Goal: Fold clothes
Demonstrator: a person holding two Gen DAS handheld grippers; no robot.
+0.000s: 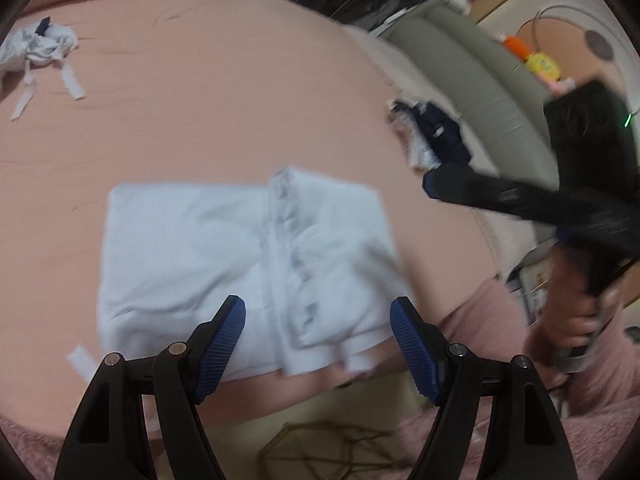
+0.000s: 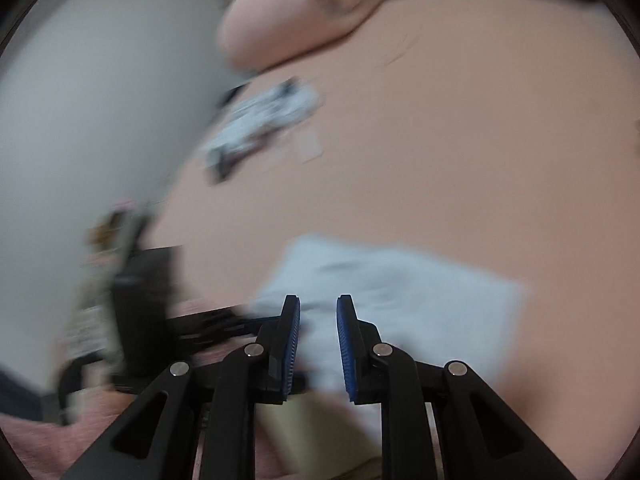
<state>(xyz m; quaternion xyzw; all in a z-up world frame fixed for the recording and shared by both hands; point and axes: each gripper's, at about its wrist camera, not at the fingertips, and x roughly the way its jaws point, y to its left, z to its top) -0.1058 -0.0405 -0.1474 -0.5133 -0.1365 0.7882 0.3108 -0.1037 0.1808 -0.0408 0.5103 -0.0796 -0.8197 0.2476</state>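
In the left wrist view, the left gripper [image 1: 318, 316] hangs over the near edge of the bed [image 1: 224, 92]. Its jaws stand wide apart and hold nothing. Directly ahead of them, and between them, lies the folded shirt [image 1: 224, 264], a pale blue packet that rests flat on the pink sheet. Its near edge reaches down between the two blue pads [image 1: 224, 336]. The long axis of the packet runs across the jaws, from side to side, and the button strip [image 1: 280, 248] runs away from the jaws, a little right of their middle. Far ahead and to the left there is a crumpled garment [image 1: 38, 46] with loose straps, well apart from the shirt. Ahead and to the right a dark garment [image 1: 442, 136] lies at the bed's edge. The right gripper [image 1: 430, 184] comes in from the right side, beside the far right corner of the shirt; this view does not show how its jaws stand.

In the right wrist view, which is blurred, the right gripper [image 2: 318, 320] has its jaws nearly together, with a narrow gap and nothing held between them. The folded shirt [image 2: 404, 300] lies just ahead and mostly to the right of the jaws. The crumpled garment [image 2: 264, 120] is far ahead, a little left.

The shirt looks finished. The left gripper seems nearer to the crumpled garment, which probably comes next.
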